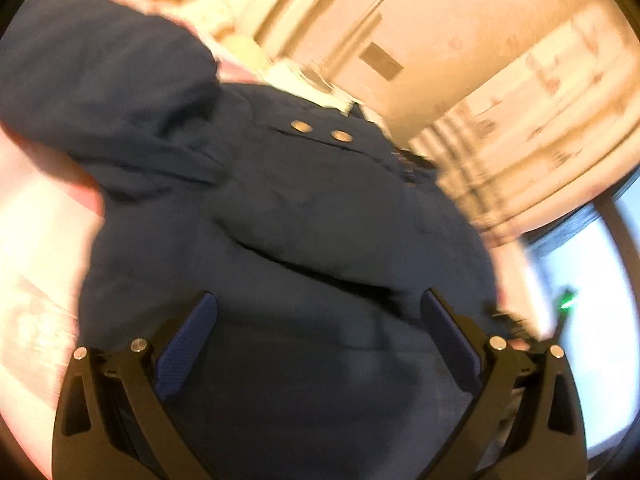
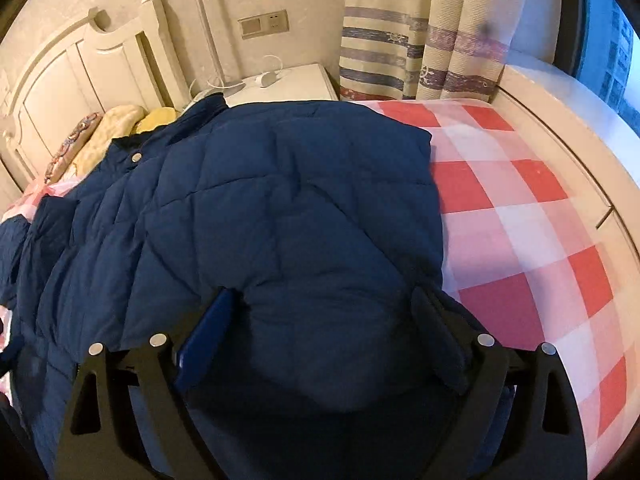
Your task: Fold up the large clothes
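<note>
A dark navy quilted jacket [image 2: 256,216] lies spread on the bed, collar toward the headboard, its right edge folded straight. It also fills the blurred left wrist view [image 1: 280,216], where two metal snaps [image 1: 320,131] show. My left gripper [image 1: 318,312] has its jaws wide apart just above the jacket, with nothing between them. My right gripper [image 2: 324,312] also has its jaws wide apart, with a puffy bulge of the jacket's lower part sitting between the fingers; they do not pinch it.
The bed has a red, pink and white checked sheet [image 2: 520,216]. A white headboard [image 2: 80,68] and pillows [image 2: 112,128] are at the far left, a white nightstand [image 2: 288,80] with a lamp behind, striped curtains [image 2: 420,40] and a window ledge [image 2: 560,120] at right.
</note>
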